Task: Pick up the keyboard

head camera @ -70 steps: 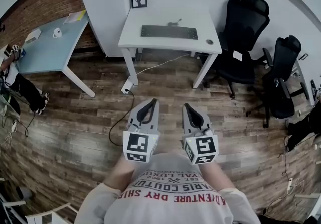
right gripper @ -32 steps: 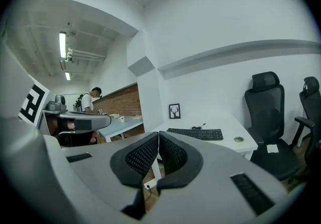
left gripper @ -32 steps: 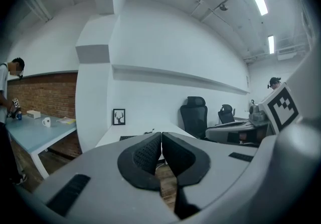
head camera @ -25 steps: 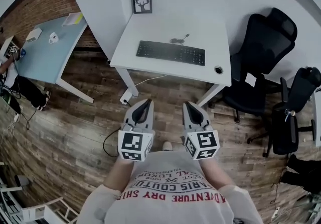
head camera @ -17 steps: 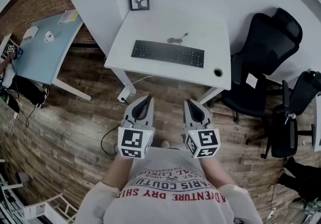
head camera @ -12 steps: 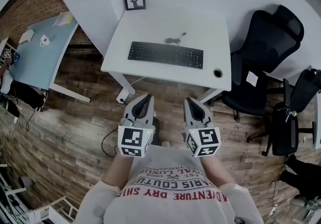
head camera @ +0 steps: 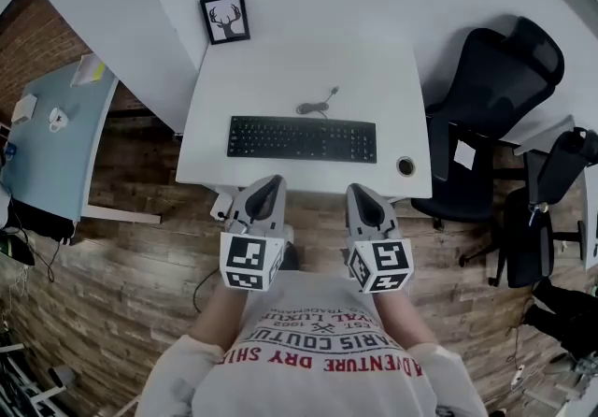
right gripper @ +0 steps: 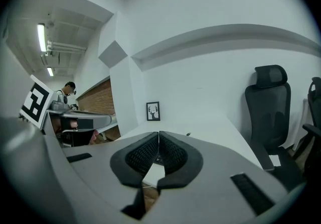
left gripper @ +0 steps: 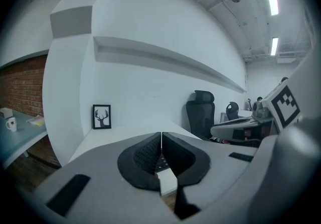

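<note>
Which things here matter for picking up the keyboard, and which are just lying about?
Job: keyboard, white desk under it, left gripper and right gripper, both shut, empty.
Lying about: framed deer picture, black office chair, blue table, mug.

One keyboard (head camera: 301, 139), two desks (head camera: 308, 60), two chairs (head camera: 491, 79)

A white table (head camera: 374, 79) carries a black keyboard (head camera: 301, 139) lying parallel to its near edge. The keyboard's cable (head camera: 316, 105) curls just behind it. A framed deer picture (head camera: 224, 19) stands at the far left corner, and a round cable hole (head camera: 405, 165) sits near the front right corner.
</note>
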